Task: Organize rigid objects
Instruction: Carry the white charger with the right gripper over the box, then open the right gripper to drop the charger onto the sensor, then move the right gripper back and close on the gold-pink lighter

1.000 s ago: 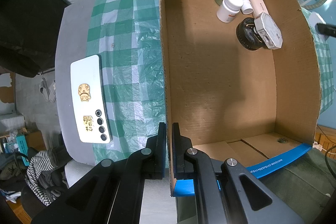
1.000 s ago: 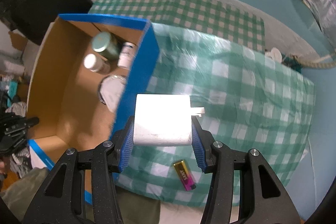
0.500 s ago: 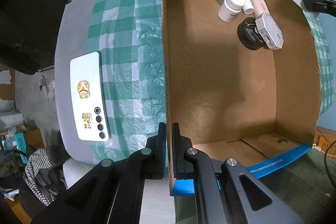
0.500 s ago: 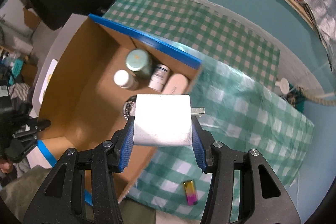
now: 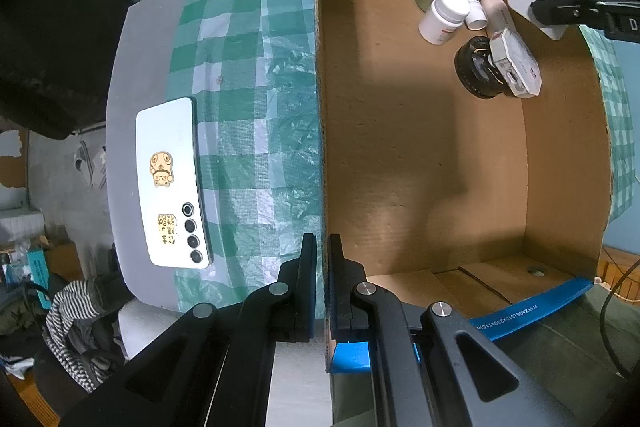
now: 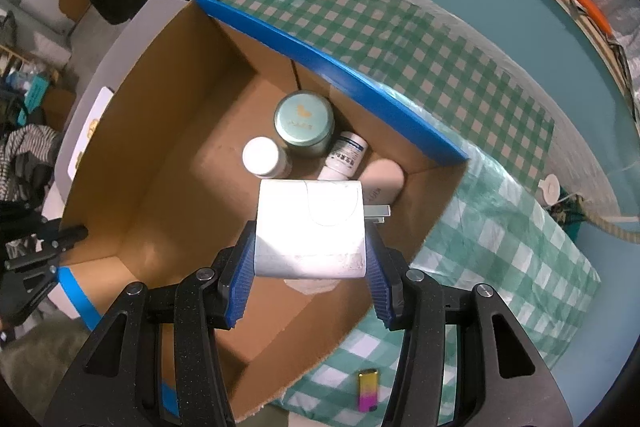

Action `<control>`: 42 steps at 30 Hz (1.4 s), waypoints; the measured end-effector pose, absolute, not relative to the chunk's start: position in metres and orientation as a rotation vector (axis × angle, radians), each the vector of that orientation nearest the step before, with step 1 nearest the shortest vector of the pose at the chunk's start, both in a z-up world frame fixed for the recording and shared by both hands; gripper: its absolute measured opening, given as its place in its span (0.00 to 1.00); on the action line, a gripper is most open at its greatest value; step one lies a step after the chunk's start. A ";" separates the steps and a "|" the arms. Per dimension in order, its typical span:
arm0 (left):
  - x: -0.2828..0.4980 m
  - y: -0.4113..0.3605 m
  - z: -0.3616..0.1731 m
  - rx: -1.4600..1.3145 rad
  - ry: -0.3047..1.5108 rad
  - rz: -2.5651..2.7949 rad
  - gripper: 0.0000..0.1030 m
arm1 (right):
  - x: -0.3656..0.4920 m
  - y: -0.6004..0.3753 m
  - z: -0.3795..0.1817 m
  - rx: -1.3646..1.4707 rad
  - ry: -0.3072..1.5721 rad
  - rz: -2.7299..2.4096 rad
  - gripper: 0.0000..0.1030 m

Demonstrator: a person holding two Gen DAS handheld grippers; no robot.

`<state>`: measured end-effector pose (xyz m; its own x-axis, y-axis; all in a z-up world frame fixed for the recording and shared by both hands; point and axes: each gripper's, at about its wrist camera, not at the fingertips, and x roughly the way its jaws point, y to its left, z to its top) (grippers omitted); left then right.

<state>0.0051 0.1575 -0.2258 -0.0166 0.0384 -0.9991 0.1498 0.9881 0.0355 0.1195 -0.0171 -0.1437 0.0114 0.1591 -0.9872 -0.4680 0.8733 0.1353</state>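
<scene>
My right gripper is shut on a white power adapter with metal prongs, held above the open cardboard box. In the left wrist view the adapter hangs over the box's far right corner. My left gripper is shut on the box's left wall. Inside the box lie a green tin, a white pill bottle, a small labelled bottle, a beige tube, a black round object and a white device.
A white phone lies face down on the grey table edge left of the box. A small rainbow lighter lies on the green checked cloth near the box's front. Clothes lie on the floor at left.
My right gripper has carried the adapter from beside the box to above the box's interior, over the bottles. The left gripper keeps its hold on the box wall.
</scene>
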 end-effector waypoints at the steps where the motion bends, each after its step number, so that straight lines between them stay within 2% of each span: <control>1: 0.005 0.157 -0.226 0.148 1.587 -0.089 0.05 | 0.120 -0.016 -0.144 -0.259 1.483 0.497 0.48; 31: 0.009 0.153 -0.225 0.167 1.590 -0.103 0.05 | 0.111 -0.046 -0.089 -0.216 1.393 0.449 0.48; 42: 0.009 0.151 -0.223 0.174 1.590 -0.112 0.05 | 0.087 -0.093 -0.095 -0.175 1.429 0.386 0.48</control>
